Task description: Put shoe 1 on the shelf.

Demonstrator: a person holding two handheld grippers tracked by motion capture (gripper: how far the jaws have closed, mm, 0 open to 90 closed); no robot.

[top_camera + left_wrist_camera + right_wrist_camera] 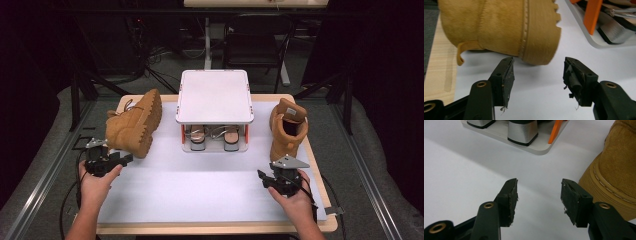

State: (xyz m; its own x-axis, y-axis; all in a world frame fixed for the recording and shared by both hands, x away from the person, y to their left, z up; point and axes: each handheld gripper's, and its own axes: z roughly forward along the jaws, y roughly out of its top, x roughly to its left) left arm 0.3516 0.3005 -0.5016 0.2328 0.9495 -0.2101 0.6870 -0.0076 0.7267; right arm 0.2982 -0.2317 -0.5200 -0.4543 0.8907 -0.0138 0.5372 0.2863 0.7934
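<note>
Surface [210,190] is a wooden top with a white mat over most of it. White two-tier rack [215,95] sits at the far centre, orange posts, with a pair of silver-heeled shoes [215,137] on its lower level under a bare top shelf. Left boot [136,122], tan suede, lies tipped on its side at the far left, lugged sole facing the rack; in the left gripper view its heel sits just beyond the jaw tips, not touching. Right boot [287,127] stands upright at the far right, opening facing the camera, a pale label inside the collar too small to read. Left hand [97,182] comes in from the bottom left, wrist fairly straight, holding the left gripper [126,159], which points right and forward toward the left boot's heel; jaws stand wide, nothing between them. Right hand [295,195] comes in from the bottom right, holding the right gripper [261,176] low over the mat just in front of the right boot; jaws wide, empty, boot sole beside the right jaw. No readable brand or writing.
</note>
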